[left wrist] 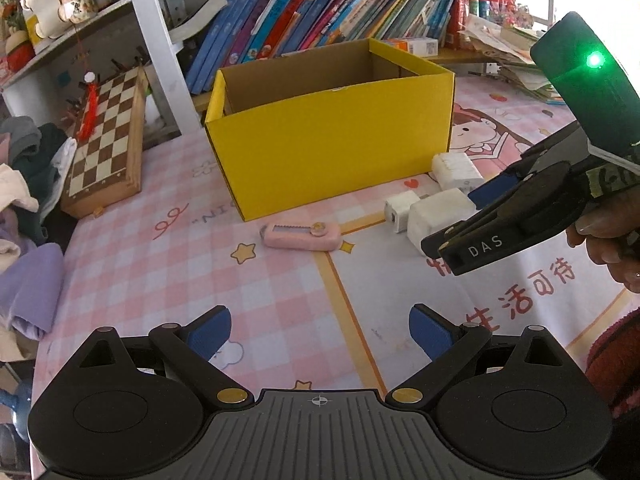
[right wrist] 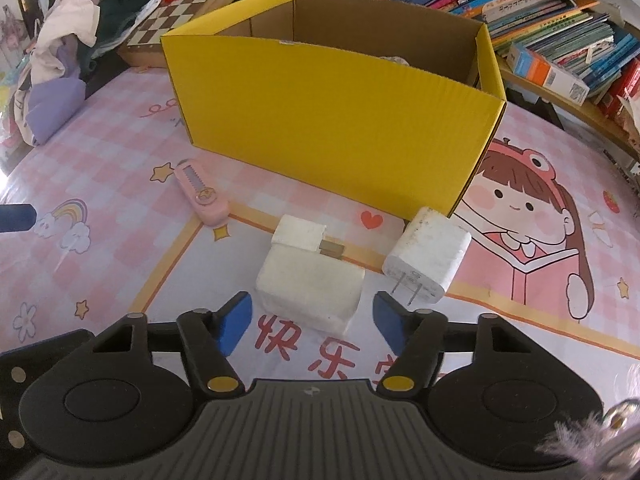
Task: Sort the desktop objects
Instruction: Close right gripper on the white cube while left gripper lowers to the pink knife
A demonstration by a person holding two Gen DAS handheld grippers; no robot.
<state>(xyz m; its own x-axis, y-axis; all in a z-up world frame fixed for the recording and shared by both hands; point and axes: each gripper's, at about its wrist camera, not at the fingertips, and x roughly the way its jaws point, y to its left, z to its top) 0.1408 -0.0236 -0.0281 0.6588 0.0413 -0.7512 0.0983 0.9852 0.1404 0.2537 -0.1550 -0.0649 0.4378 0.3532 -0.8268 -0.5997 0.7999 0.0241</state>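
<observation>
A yellow cardboard box (left wrist: 332, 144) (right wrist: 332, 120) stands open on the pink mat. A pink utility knife (left wrist: 301, 236) (right wrist: 202, 194) lies in front of it. Three white power adapters lie to the right: a large one (right wrist: 310, 288) (left wrist: 438, 214), a small one (right wrist: 299, 232) (left wrist: 400, 208) plugged against it, and one with prongs (right wrist: 426, 262) (left wrist: 456, 170). My right gripper (right wrist: 312, 322) (left wrist: 460, 236) is open, its blue pads on either side of the large adapter's near end. My left gripper (left wrist: 320, 330) is open and empty, low over the mat.
A chessboard (left wrist: 108, 140) leans at the left of the box. Clothes (left wrist: 24, 208) pile at the mat's left edge. Shelves of books (left wrist: 320, 12) stand behind the box. Something pale lies inside the box (right wrist: 394, 60).
</observation>
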